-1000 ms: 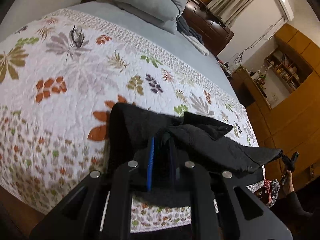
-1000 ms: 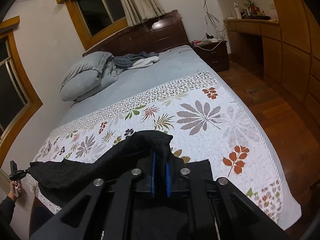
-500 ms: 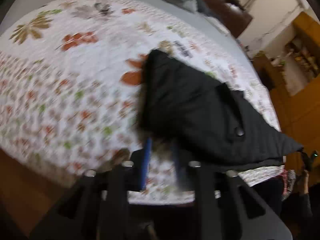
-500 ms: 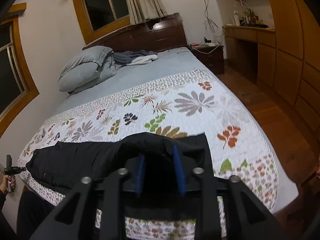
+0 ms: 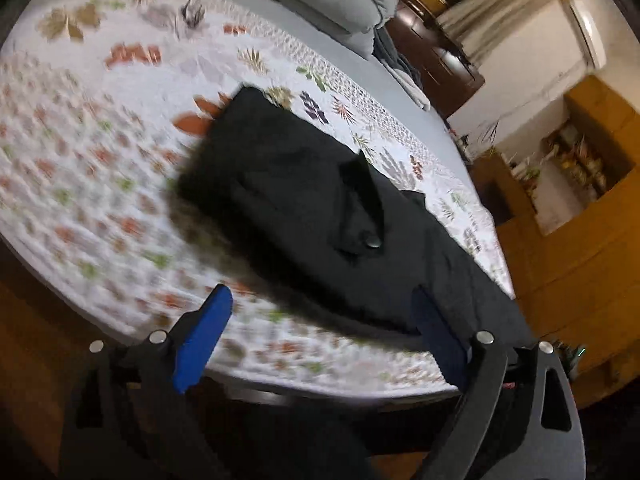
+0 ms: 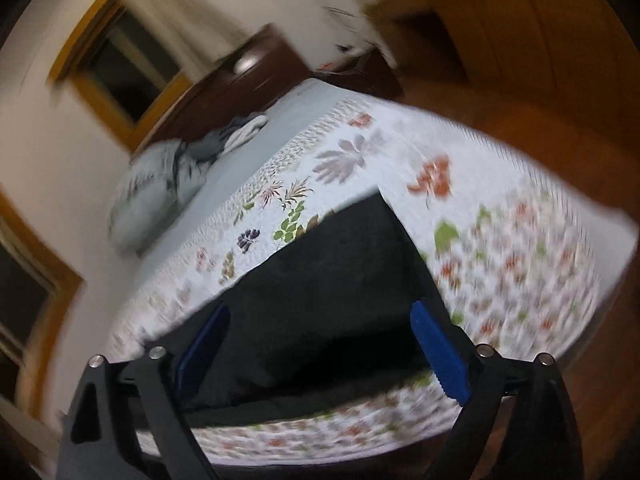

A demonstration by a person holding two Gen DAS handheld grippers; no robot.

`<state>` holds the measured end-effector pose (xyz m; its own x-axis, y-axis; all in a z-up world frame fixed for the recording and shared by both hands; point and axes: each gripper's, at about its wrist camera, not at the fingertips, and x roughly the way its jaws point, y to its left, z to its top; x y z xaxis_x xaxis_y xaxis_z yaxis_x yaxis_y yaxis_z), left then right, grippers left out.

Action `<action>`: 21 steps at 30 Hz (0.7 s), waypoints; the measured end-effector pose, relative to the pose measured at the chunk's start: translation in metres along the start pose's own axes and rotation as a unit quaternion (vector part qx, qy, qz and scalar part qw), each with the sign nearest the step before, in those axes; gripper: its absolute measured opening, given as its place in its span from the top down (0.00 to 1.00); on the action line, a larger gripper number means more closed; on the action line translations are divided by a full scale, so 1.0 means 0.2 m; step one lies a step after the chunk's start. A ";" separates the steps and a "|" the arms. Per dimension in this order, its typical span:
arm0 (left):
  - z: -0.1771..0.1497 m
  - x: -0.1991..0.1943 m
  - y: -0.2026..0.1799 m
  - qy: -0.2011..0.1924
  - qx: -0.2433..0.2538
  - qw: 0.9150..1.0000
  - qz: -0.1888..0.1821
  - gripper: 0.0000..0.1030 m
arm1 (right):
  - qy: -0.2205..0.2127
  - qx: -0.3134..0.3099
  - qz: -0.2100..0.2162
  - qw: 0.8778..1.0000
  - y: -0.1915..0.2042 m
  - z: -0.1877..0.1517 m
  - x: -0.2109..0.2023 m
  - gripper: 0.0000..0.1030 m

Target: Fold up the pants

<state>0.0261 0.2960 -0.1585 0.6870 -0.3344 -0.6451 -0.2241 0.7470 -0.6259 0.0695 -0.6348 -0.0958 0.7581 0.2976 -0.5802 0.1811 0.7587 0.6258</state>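
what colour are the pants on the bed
Black, with a dark button; the pants show best in the left wrist view.

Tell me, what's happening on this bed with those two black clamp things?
A person is folding black pants on a leaf-patterned quilt, using two hand-held grippers. Right now the left gripper and the right gripper are both open and hold nothing. The pants lie spread near the quilt's edge. Both views are motion-blurred.

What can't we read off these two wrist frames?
- Pants, left wrist: near edge smeared by motion blur; the far end runs behind the left gripper's right finger.
- Pants, right wrist: near end hidden behind the right gripper; fold lines lost in dark cloth.
- Quilt, right wrist: pattern blurred.
- Shelf items, left wrist: too small.
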 end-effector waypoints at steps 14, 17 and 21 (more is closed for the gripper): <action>0.08 0.20 0.01 -0.029 -0.044 0.997 0.053 0.12 | 0.008 0.196 0.114 0.974 -0.30 -0.19 0.01 0.12; 0.09 0.20 -0.01 -0.038 -0.042 0.997 0.054 0.13 | 0.017 0.198 0.119 0.973 -0.30 -0.18 0.11 0.13; 0.12 0.26 0.00 -0.019 -0.041 0.996 0.073 0.27 | 0.024 0.207 0.114 0.971 -0.31 -0.16 0.23 0.16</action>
<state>0.0784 0.2915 -0.1810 0.6689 -0.2030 -0.7151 -0.3779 0.7355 -0.5623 0.0739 -0.6497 -0.1785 0.7798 0.4650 -0.4192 0.2555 0.3749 0.8912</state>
